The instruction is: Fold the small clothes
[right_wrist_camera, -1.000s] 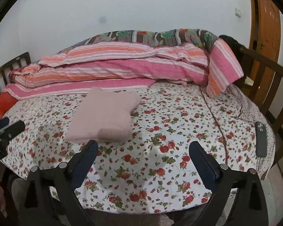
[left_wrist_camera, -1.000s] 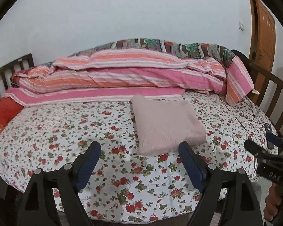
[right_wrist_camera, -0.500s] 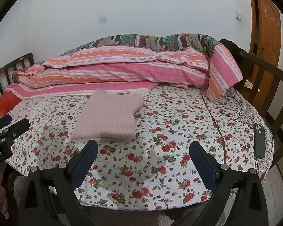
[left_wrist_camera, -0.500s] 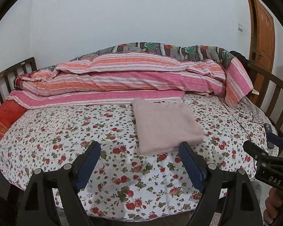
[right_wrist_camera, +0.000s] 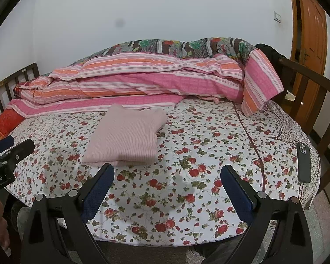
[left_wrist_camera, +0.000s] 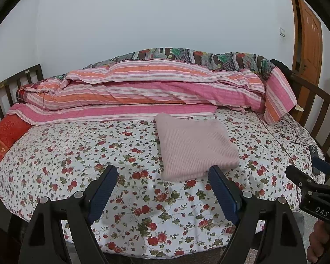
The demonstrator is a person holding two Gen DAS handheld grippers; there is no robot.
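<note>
A bed covered by a white sheet (left_wrist_camera: 81, 167) printed with small red flowers and green leaves fills the lower two thirds of both views. Along its far side, across the middle of each frame, lies a long rolled quilt (left_wrist_camera: 143, 88) in pink, orange and white stripes, with a darker floral blanket (left_wrist_camera: 200, 57) behind it against a plain pale wall (left_wrist_camera: 154, 15). Dark wooden bed rails (left_wrist_camera: 8, 85) curve in at the left and right edges. A red cushion (left_wrist_camera: 5, 134) with gold lettering sits at the left edge, and a brown wooden door (left_wrist_camera: 308, 37) stands in the upper right. A dark phone (right_wrist_camera: 303, 161) lies face down on the sheet at the right edge of the right wrist view.

A pale pink knitted garment (left_wrist_camera: 194, 144), folded into a neat rectangle, rests flat on the sheet just in front of the quilt.

In the left wrist view, the left gripper (left_wrist_camera: 162, 178) is at the bottom centre, its two blue-padded fingers spread wide and holding nothing. The garment lies just beyond it, its near edge close to the right-hand pad (left_wrist_camera: 222, 189), not touching.

In the right wrist view, the right gripper (right_wrist_camera: 167, 176) is likewise spread wide and empty. The garment (right_wrist_camera: 126, 136) sits to the upper left of it, its near edge just above the left-hand pad (right_wrist_camera: 99, 189).
</note>
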